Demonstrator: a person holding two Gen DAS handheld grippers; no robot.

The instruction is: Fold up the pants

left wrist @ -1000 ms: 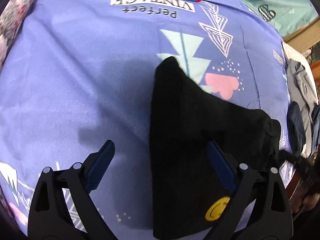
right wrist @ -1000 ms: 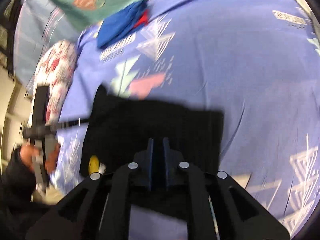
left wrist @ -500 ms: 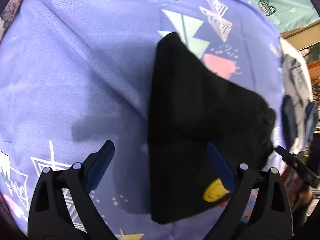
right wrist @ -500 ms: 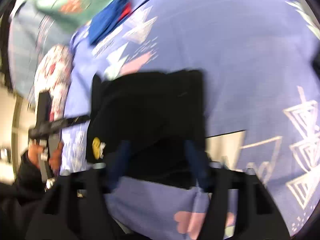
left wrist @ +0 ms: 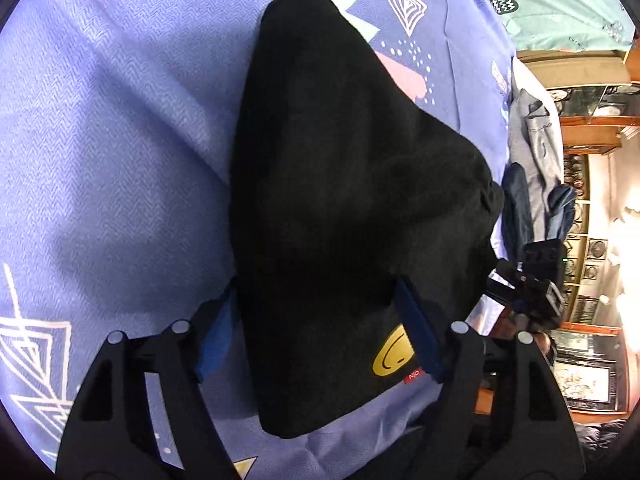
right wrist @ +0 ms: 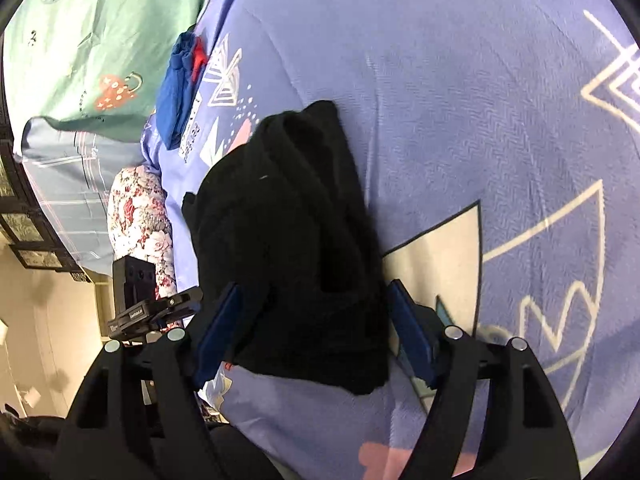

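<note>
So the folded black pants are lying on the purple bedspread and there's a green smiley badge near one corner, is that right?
Not quite: the smiley badge is yellow, not green, as the left wrist view shows. The folded black pants do lie on the purple bedspread.

Folded pants (left wrist: 344, 208) lie on the bedspread (left wrist: 120, 140), near its front edge. Left gripper (left wrist: 320, 324) straddles their near end, jaws closing, fabric between the fingers; whether pads touch is unclear. Right gripper (right wrist: 312, 328) straddles the same bundle from the other side. Stacked clothes (right wrist: 178, 92) sit further back on the bedspread. Pillow (right wrist: 140, 216) lies left of the pants in the right wrist view.
</note>
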